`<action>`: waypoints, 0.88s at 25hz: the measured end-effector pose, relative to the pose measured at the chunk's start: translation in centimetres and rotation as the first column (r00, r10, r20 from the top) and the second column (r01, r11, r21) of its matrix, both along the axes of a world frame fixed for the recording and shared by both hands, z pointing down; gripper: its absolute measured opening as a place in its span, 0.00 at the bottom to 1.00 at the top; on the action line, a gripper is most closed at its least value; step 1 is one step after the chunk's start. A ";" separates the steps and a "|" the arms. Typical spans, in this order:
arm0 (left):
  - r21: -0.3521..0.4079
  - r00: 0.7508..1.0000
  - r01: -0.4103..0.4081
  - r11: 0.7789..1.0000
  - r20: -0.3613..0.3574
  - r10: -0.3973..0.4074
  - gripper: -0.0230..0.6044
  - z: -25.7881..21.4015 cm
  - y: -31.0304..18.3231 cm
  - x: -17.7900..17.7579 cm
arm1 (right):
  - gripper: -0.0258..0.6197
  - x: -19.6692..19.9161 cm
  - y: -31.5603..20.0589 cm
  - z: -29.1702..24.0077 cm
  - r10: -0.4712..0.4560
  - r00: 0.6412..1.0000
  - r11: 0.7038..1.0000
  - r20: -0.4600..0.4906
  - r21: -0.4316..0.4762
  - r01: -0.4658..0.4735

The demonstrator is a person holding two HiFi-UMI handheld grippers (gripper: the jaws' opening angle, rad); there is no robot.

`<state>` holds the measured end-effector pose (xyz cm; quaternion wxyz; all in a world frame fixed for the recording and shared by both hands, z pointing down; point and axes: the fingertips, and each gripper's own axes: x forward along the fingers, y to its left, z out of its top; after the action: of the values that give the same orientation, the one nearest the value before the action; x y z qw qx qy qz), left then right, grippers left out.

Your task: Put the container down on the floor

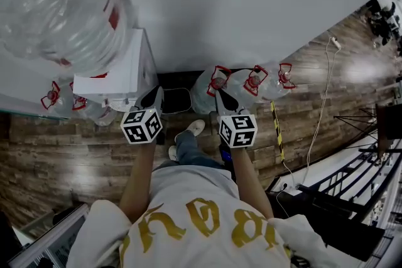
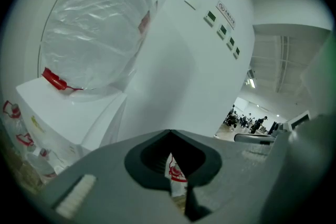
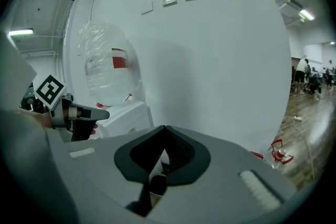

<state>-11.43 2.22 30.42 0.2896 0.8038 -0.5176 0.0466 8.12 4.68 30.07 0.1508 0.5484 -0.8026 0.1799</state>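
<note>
Large clear plastic water container [image 1: 59,6], upper left of head view: sits inverted on the white box-shaped dispenser [image 1: 125,75], not on the brown wood floor [image 1: 56,154]. Clear red-handled jugs [image 1: 242,85] stand at centre, on that floor. Your left gripper [image 1: 152,98] and right gripper [image 1: 224,100]: jaws pressed together, empty, clear of the container.

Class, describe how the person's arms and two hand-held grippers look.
The left tongs and right tongs are grey, each with a dark diamond-shaped recess between the jaws and a white cube printed with black square markers. The person wears a white short-sleeved T-shirt with gold lettering.
</note>
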 end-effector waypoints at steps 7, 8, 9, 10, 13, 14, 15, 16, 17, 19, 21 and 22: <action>-0.012 1.000 0.004 1.000 0.030 -0.003 0.04 0.4 0.1 -0.3 | 0.08 0.2 -0.1 0.6 0.010 1.000 1.000 0.016 -0.018 -0.009; -0.015 1.000 0.006 1.000 0.031 -0.005 0.04 0.5 0.2 -0.3 | 0.08 0.2 0.0 0.6 0.007 1.000 1.000 0.016 -0.021 -0.006; -0.016 0.999 0.008 1.000 0.032 -0.007 0.04 0.5 0.2 -0.3 | 0.08 0.1 0.0 0.7 0.004 1.000 1.000 0.016 -0.022 -0.004; -0.017 0.999 0.009 1.000 0.033 -0.008 0.04 0.4 0.2 -0.3 | 0.08 0.1 0.0 0.7 0.003 1.000 1.000 0.018 -0.023 -0.003; -0.016 1.000 0.014 1.000 0.026 -0.014 0.04 0.4 0.1 -0.2 | 0.08 0.2 -0.1 0.8 0.003 1.000 1.000 0.020 -0.025 -0.002; -0.016 1.000 0.019 1.000 0.015 -0.019 0.04 0.4 0.1 -0.2 | 0.08 0.3 -0.1 0.8 0.003 1.000 1.000 0.020 -0.026 -0.002; -0.017 1.000 0.024 1.000 0.004 -0.024 0.04 0.4 0.1 -0.3 | 0.08 0.3 -0.1 0.8 0.003 1.000 1.000 0.019 -0.027 -0.003; -0.018 1.000 0.027 0.999 -0.002 -0.027 0.04 0.4 0.1 -0.3 | 0.08 0.4 -0.1 0.8 0.005 1.000 1.000 0.020 -0.028 -0.005; -0.019 1.000 0.028 0.999 -0.003 -0.028 0.04 0.5 0.1 -0.3 | 0.08 0.4 -0.1 0.9 0.008 1.000 1.000 0.023 -0.030 -0.007; -0.022 1.000 0.026 0.999 -0.003 -0.026 0.04 0.6 0.1 -0.3 | 0.08 0.5 -0.1 1.0 0.013 1.000 0.999 0.028 -0.034 -0.012; -0.026 1.000 0.022 0.999 0.000 -0.022 0.04 0.8 0.1 -0.2 | 0.08 0.6 -0.1 1.1 0.014 1.000 0.999 0.028 -0.038 -0.013; -0.027 1.000 0.021 0.999 0.001 -0.021 0.04 0.8 0.1 -0.2 | 0.08 0.8 -0.1 1.1 0.015 1.000 0.999 0.027 -0.040 -0.014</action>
<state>-11.59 2.28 31.25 0.3008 0.7944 -0.5253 0.0507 8.91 4.60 31.21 0.1495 0.5484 -0.7970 0.2042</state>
